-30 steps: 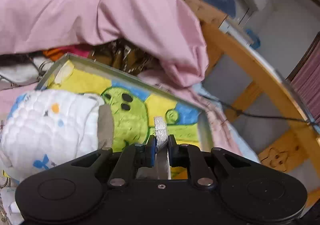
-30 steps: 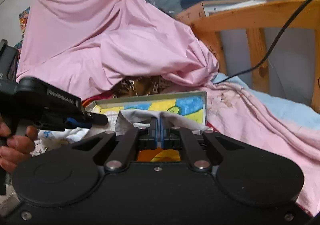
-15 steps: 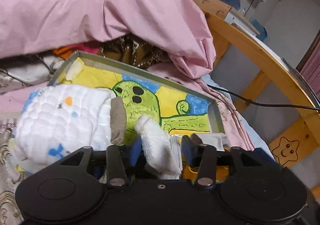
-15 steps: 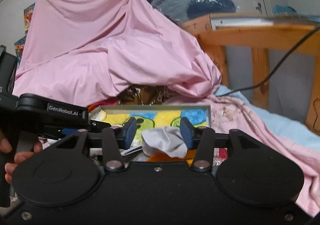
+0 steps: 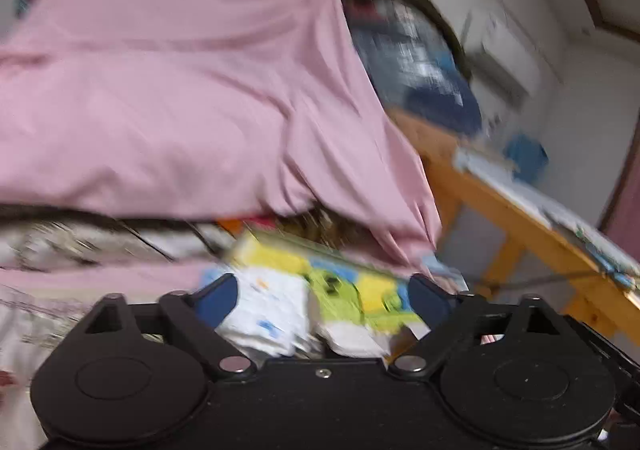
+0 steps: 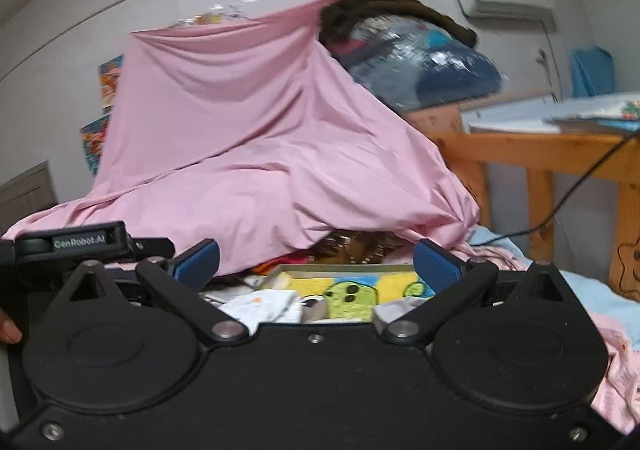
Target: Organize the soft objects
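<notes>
A shallow box with a yellow, blue and green cactus picture on its bottom lies on the bed. Inside it lie a white quilted cloth and a small grey-white cloth. My right gripper hovers above and in front of the box, its jaws opening wide with nothing between the pads. The left wrist view is blurred; my left gripper is also opening, and the quilted cloth and a small white cloth lie loose below it. The left tool's black body shows at the right view's left edge.
A big pink sheet drapes over a pile behind the box. A plastic-wrapped bundle sits on top, at its right. A wooden bed frame with a black cable stands to the right. A light blue sheet covers the bed.
Both grippers opened from shut and let go of the cloths they held, which now lie in the box. Both have risen and pulled back; the left view has blurred.
</notes>
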Tool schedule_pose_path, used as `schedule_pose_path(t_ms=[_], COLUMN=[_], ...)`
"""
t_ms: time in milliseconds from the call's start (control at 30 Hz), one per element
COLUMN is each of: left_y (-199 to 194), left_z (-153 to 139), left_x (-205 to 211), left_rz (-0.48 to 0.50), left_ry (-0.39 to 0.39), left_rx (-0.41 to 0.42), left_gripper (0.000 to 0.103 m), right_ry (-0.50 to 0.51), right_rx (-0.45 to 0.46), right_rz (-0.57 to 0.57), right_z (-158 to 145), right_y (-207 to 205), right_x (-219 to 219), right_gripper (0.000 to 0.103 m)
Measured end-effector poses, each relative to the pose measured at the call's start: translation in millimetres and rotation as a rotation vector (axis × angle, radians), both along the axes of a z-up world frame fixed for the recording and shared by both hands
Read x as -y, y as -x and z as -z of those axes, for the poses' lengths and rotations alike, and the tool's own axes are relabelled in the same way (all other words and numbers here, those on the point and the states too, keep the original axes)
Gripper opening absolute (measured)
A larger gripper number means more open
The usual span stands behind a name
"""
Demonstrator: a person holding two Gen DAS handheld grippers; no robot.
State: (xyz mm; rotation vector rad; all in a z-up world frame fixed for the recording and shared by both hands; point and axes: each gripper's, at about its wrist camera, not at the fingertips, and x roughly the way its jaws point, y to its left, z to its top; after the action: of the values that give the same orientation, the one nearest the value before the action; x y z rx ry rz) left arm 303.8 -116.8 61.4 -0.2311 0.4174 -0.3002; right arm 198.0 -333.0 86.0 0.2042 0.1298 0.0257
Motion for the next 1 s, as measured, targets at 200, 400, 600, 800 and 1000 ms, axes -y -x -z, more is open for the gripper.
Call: schedule_pose_path(t_ms=[200,400,600,800,1000], left_y=[67.6,126.7,172.0,193.8,186.7], left_z=[-10.3,0.2,24.2,62.3,96.5], left_x=[-34.4,-59.4,-75.3,-85.8,-95.9], left_rz=[-0.063,-0.070,-0.045,-0.026,-0.078], left_ry=[-0.029,-0.079,-0.143,-0.218,-0.241], left_rx=[0.115,0.187,0.250,0.254,0.164], left_gripper=[0.101,0.102,0.102,0.102,0.102], right_ry=[-0.008,0.007,0.033,0.130,0.158], right_rx=[0.037,0.018,-0.076,-0.194,-0.280], right_rz=[0.004,0.097,0.189,0.285,0.277], right_z=[-0.7,13.8,33.9,56.8,76.3], right_y=[49.7,93.1,119.0,107.7,103.9], right_x=[-33.8,-70.1,-102.2,-110.4,-110.6], right_gripper=[0.103,0.103,0.103,0.103,0.103])
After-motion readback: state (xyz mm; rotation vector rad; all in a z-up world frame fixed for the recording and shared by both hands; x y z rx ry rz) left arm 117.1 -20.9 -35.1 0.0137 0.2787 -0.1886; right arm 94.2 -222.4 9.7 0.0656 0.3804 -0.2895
